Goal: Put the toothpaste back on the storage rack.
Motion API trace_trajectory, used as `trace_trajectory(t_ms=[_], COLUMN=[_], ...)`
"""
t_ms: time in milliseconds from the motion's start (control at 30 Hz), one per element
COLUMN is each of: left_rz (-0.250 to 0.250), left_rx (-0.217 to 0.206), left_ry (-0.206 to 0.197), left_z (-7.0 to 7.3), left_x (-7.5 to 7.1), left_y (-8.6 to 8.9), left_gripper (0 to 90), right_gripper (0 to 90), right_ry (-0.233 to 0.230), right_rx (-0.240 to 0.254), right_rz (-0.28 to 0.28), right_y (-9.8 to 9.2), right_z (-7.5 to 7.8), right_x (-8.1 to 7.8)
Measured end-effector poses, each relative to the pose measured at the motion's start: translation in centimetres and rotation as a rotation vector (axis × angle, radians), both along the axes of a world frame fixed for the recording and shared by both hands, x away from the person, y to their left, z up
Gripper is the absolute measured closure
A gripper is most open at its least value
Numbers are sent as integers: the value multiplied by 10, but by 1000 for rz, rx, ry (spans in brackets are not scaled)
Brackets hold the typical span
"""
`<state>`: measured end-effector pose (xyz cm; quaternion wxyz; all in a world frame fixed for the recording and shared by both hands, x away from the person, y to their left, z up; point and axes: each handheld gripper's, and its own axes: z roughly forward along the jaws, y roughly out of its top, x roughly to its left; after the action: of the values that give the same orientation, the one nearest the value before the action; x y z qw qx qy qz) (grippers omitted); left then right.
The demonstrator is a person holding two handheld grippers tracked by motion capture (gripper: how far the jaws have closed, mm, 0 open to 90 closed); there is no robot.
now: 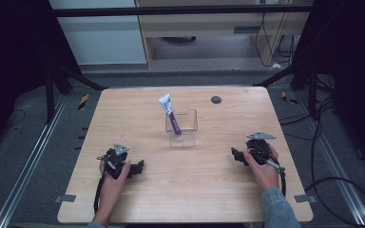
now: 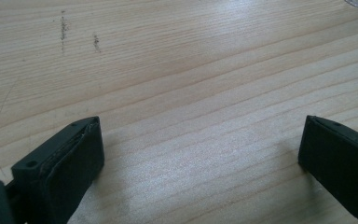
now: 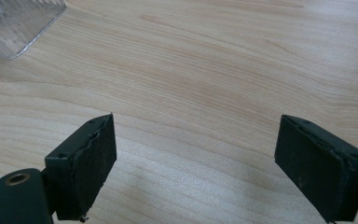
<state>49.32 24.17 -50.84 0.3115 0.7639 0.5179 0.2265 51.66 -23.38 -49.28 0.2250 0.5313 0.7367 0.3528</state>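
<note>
Both grippers, left gripper and right gripper, rested wide open and empty on the table, flanking the clear container holding the tube, which leaned up-left, roughly equidistant from each.

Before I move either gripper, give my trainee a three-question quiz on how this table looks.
1. True or false: the purple-and-white tube lies flat on the wooden table.
2. Multiple choice: the clear plastic container stands A) between the two grippers and farther from the person, B) in the left gripper, C) at the table's near edge.
3. Fill in: the right gripper has its jaws ____, with nothing between them.

Key
1. False: it stands tilted inside the container, white cap end up and leaning to the left.
2. A
3. open, the same as the left gripper.
</note>
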Motion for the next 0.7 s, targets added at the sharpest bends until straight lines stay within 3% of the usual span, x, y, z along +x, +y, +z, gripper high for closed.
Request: trace_trajectory(t_ms=[367, 533, 700], left_rz=[0, 0, 0], left_rx=[0, 0, 0], left_ry=[0, 0, 0], left_z=[0, 0, 0], left_x=[0, 0, 0], left_y=[0, 0, 0], left_gripper=[0, 0, 0], right_gripper=[133, 79, 23], right_ry=[24, 14, 25], right_rx=[-15, -54, -58], right_rz=[-12, -14, -51], right_y=[6, 14, 18], right_z=[-13, -18, -19], right_x=[6, 8, 9])
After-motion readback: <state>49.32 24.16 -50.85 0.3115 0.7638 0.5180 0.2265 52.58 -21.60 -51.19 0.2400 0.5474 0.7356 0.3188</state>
